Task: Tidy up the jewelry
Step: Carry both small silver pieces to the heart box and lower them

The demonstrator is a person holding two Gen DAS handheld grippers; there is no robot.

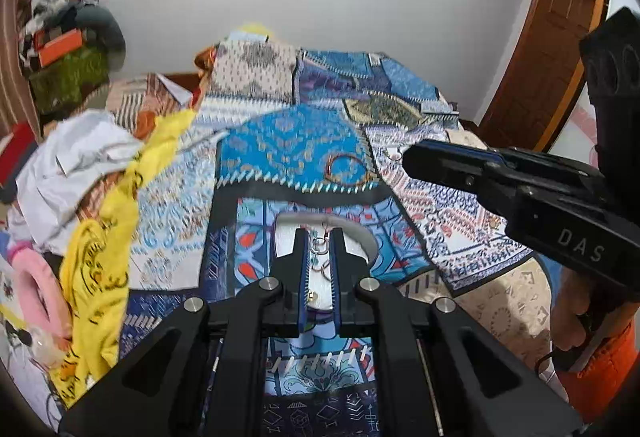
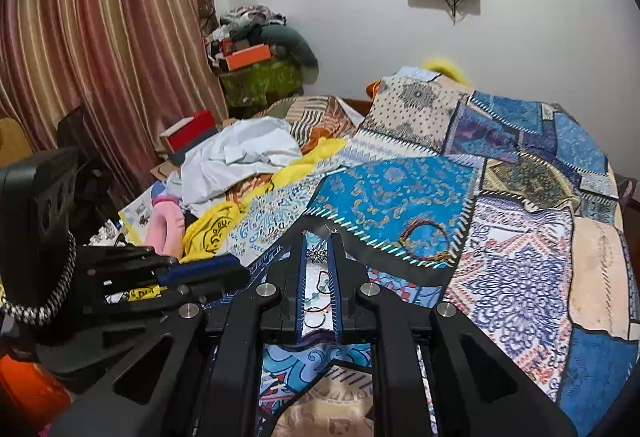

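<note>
A white dish [image 1: 360, 237] lies on the patchwork quilt and holds small rings and earrings [image 1: 320, 249]. My left gripper [image 1: 320, 237] hovers over the dish, its jaws a narrow gap apart with nothing clamped. My right gripper [image 2: 318, 237] shows the same narrow gap above the dish [image 2: 316, 277], over a silver star-shaped piece [image 2: 318, 256] and a beaded string [image 2: 318, 311]. A red and gold bangle [image 1: 347, 168] lies on the blue patch beyond; it also shows in the right wrist view [image 2: 424, 239]. The right gripper appears from the side in the left wrist view [image 1: 412, 157].
A patchwork quilt [image 2: 520, 257] covers the bed. White and yellow clothes [image 1: 96, 177] and a pink ring cushion [image 1: 34, 293] lie heaped to the left. Striped curtains [image 2: 100, 57], a pile of bags [image 2: 260, 53] and a wooden door [image 1: 552, 49] surround the bed.
</note>
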